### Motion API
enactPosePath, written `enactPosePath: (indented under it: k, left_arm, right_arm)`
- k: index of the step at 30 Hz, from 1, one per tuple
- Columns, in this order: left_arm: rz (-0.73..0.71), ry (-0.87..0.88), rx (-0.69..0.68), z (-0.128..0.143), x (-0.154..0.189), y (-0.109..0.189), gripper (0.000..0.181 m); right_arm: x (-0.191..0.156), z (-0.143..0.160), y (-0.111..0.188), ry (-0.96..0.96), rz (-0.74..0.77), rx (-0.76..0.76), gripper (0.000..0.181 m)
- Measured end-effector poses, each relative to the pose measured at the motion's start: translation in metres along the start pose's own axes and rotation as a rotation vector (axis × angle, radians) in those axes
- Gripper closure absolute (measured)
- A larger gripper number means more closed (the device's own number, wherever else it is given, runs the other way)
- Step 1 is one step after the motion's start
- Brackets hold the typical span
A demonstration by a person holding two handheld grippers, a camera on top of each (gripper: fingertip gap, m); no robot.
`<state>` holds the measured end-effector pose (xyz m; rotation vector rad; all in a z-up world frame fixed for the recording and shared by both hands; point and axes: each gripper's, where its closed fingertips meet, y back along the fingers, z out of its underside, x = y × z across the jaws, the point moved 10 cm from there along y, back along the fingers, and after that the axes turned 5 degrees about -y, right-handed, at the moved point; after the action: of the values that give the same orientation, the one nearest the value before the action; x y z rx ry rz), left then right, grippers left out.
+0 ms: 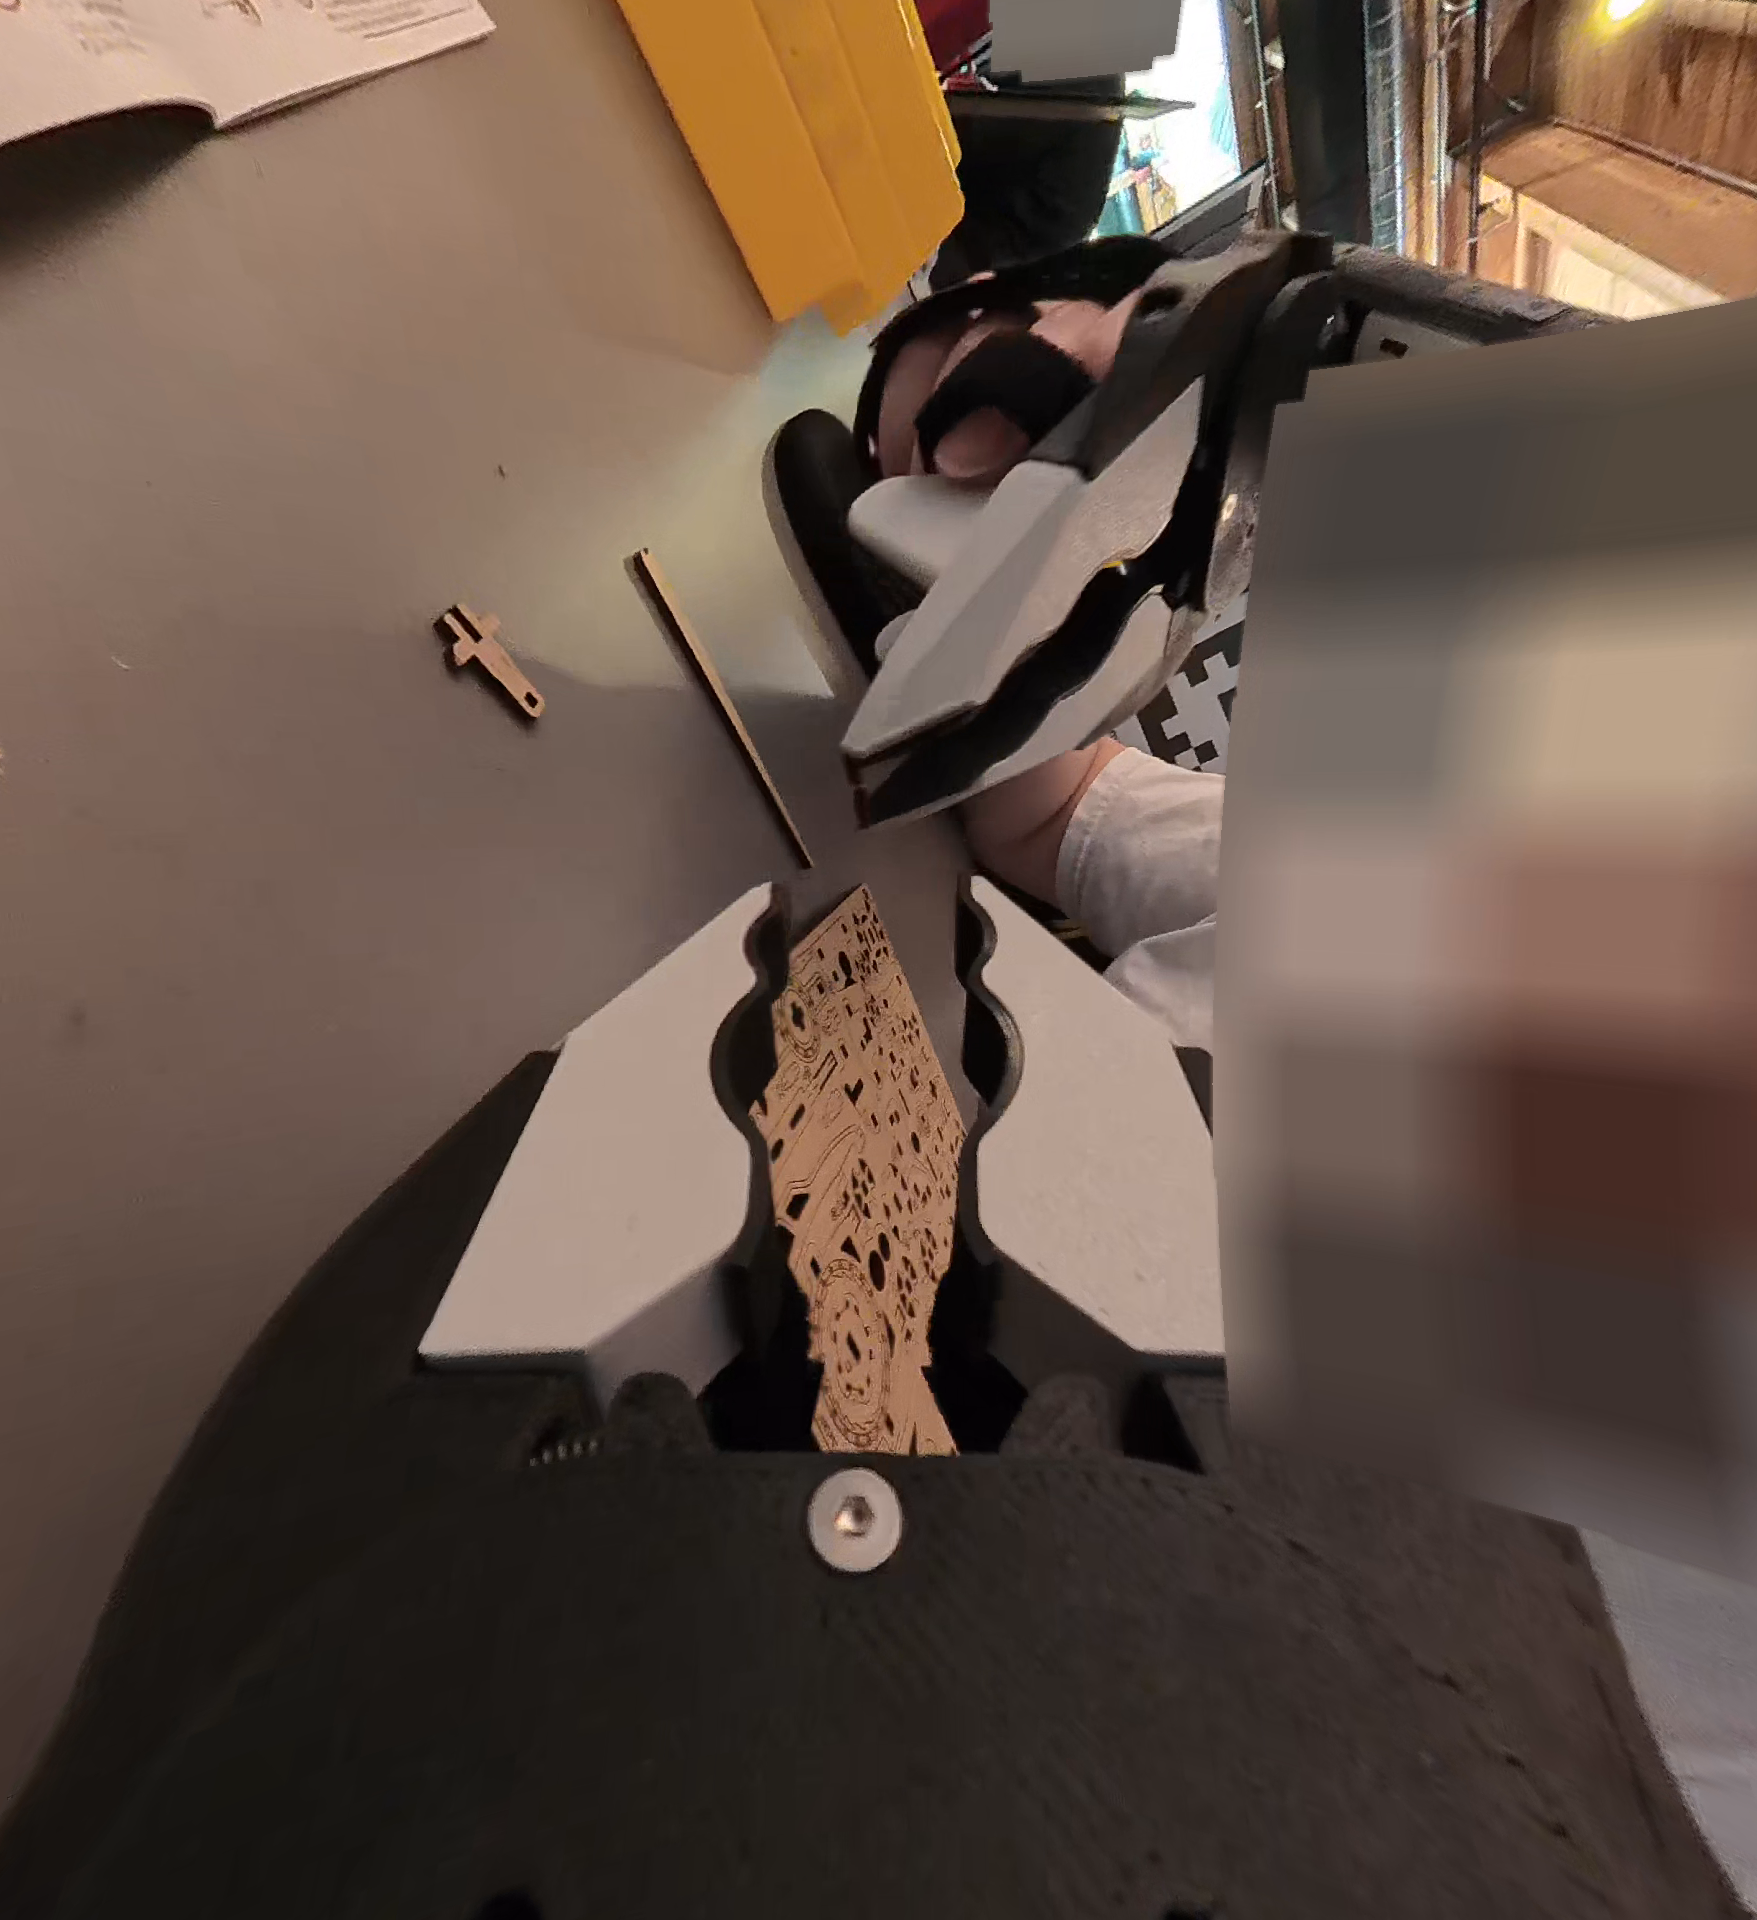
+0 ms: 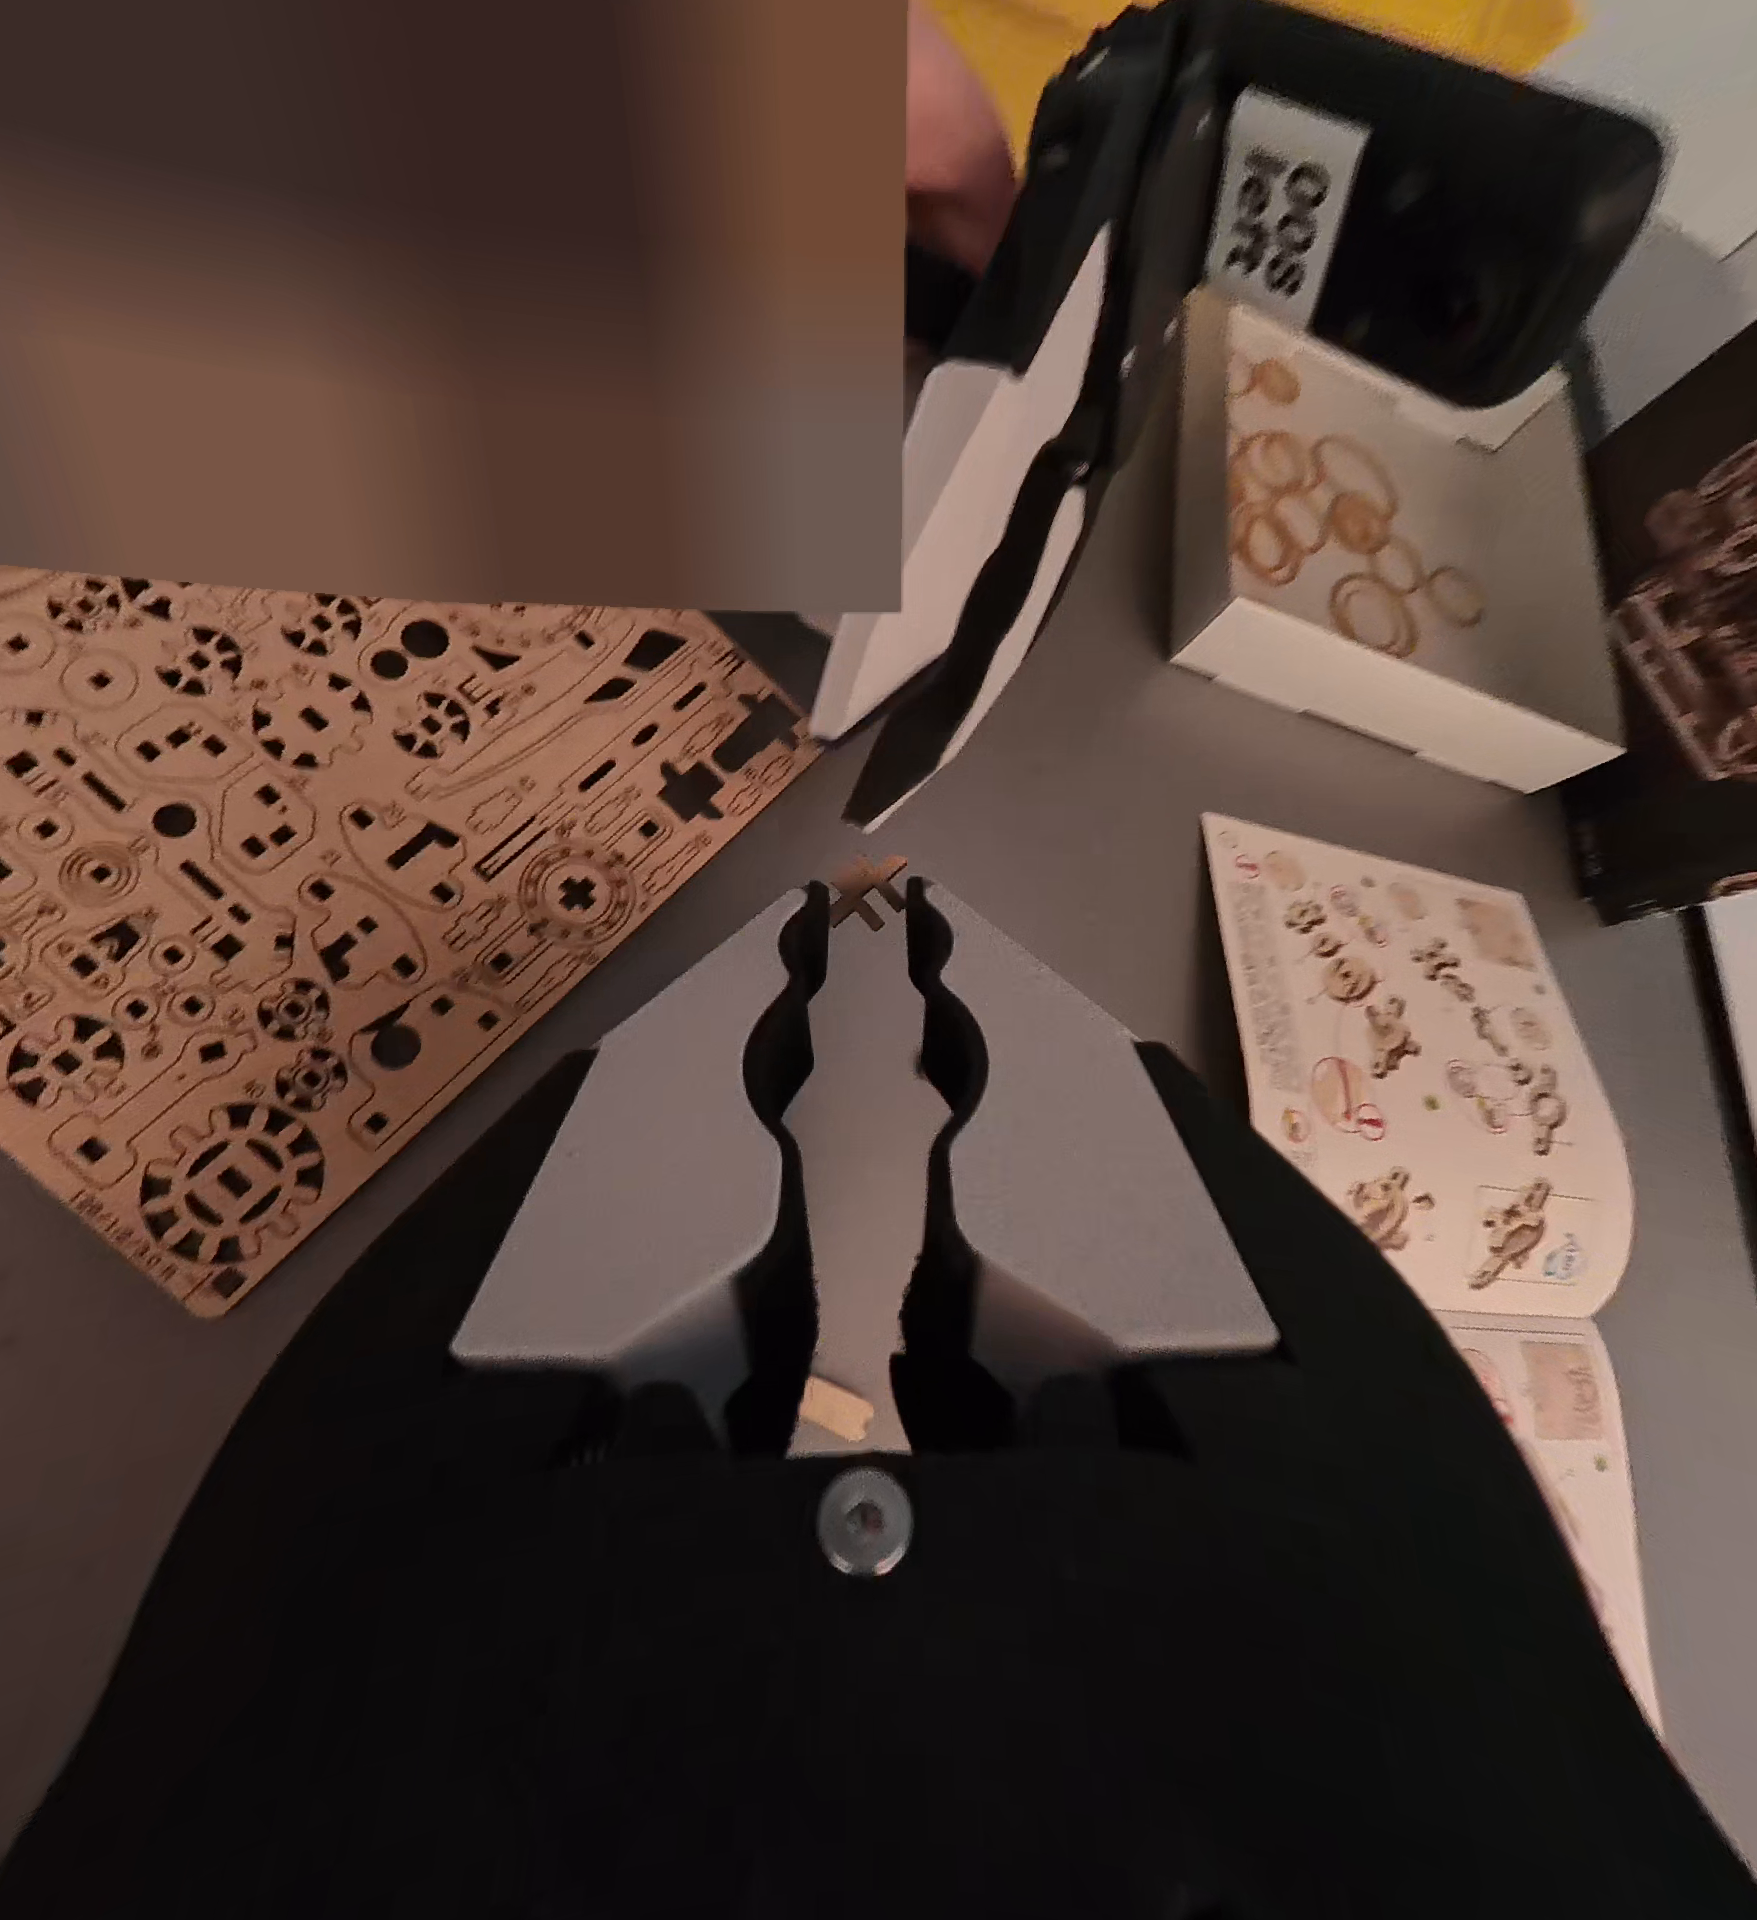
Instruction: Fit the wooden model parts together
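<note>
A laser-cut wooden sheet point(image 2: 230, 883) with several parts punched out lies to the left on the grey table point(image 2: 1061, 883). My left gripper point(image 1: 869, 894) is open, and the sheet's corner point(image 1: 863, 1122) shows between its fingers, beneath them. It also shows in the right wrist view point(image 2: 858, 810), just past that corner. My right gripper point(image 2: 866, 894) holds a small cross-shaped wooden piece point(image 2: 869, 891) between its fingertips. In the left wrist view it point(image 1: 853, 784) looks nearly closed, just above my left fingertips. A second cross-shaped piece point(image 1: 487, 675) lies loose on the table. A thin wooden strip point(image 1: 718, 707) runs edge-on beside it.
A yellow bin point(image 1: 801, 135) and an open instruction booklet point(image 2: 1404, 1060) lie on the table. A white box with wooden rings point(image 2: 1373, 582) and a dark product box point(image 2: 1726, 665) stand at the right. A small wooden scrap point(image 2: 838, 1408) lies under my right gripper. My left and right fingertips are right by each other.
</note>
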<state>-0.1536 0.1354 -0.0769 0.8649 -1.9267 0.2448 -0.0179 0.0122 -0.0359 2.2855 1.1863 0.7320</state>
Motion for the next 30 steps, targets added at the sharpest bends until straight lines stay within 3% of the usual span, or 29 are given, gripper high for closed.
enactPosePath:
  k: [20,30]
  left_arm:
    - [-0.037,-0.094,0.099,-0.007,0.004,0.008,0.153]
    - [-0.212,-0.470,0.373,-0.022,0.038,0.047,0.149]
  right_arm:
    - [0.016,0.002,0.006,-0.125,0.137,0.093,0.167]
    - [0.033,0.009,0.030,-0.209,0.229,0.230,0.167]
